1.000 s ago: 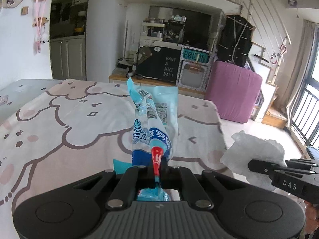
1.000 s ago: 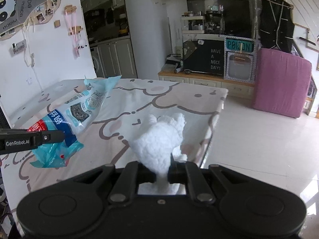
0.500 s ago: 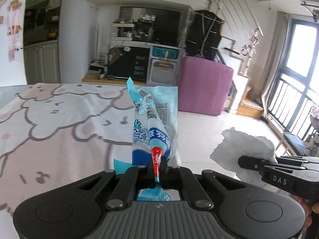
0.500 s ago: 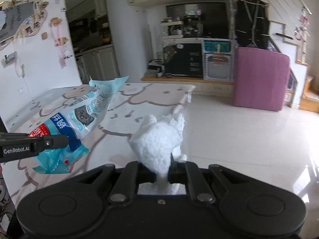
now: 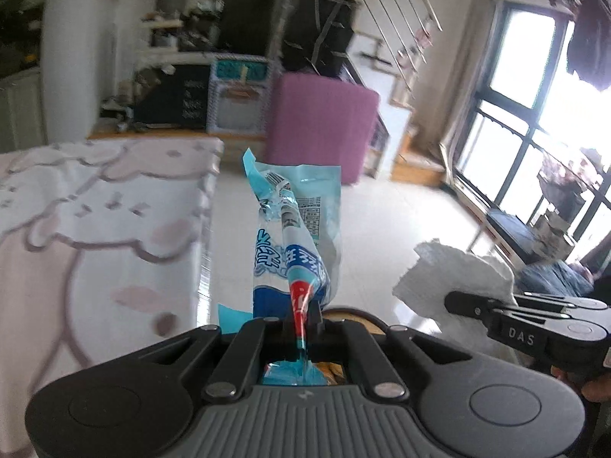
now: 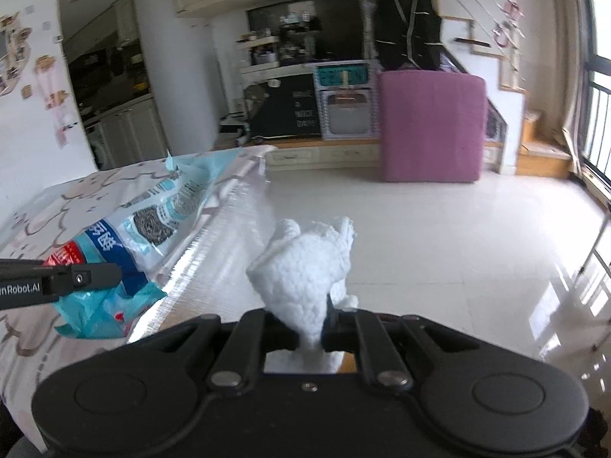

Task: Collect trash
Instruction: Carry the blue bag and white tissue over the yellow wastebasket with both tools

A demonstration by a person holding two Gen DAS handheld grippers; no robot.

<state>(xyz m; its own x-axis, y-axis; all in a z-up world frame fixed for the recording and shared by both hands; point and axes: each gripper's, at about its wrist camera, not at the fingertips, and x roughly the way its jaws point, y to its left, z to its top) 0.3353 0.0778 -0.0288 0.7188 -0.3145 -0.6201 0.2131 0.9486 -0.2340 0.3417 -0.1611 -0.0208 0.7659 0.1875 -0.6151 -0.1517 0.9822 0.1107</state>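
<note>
left wrist view
left gripper [image 5: 301, 318]: bottom centre, jaws pressed together, pinching the wrapper's crumpled end
wrapper [image 5: 296, 240]: blue-white plastic, red patch by the jaws, sticks up from the jaws to mid frame, off the table, floor behind it
table [image 5: 95, 229]: left half of frame, pink cartoon cloth, edge just left of the wrapper
right gripper [image 5: 477, 307]: lower right, side-on, jaws closed on the tissue
tissue [image 5: 454, 278]: white, crumpled, lower right, above the floor
pouf [image 5: 320, 129]: purple, upper centre, on the floor
window [image 5: 534, 122]: right edge, bright

right wrist view
right gripper [image 6: 308, 330]: bottom centre, jaws nipping the tissue's twisted base
tissue [image 6: 305, 271]: centre, stands up from the jaws, floor behind
left gripper [image 6: 86, 278]: left edge, fingertips together on the wrapper
wrapper [image 6: 152, 225]: left of centre, held over the table edge
table [image 6: 49, 206]: left side
pouf [image 6: 431, 126]: upper right of centre
</note>
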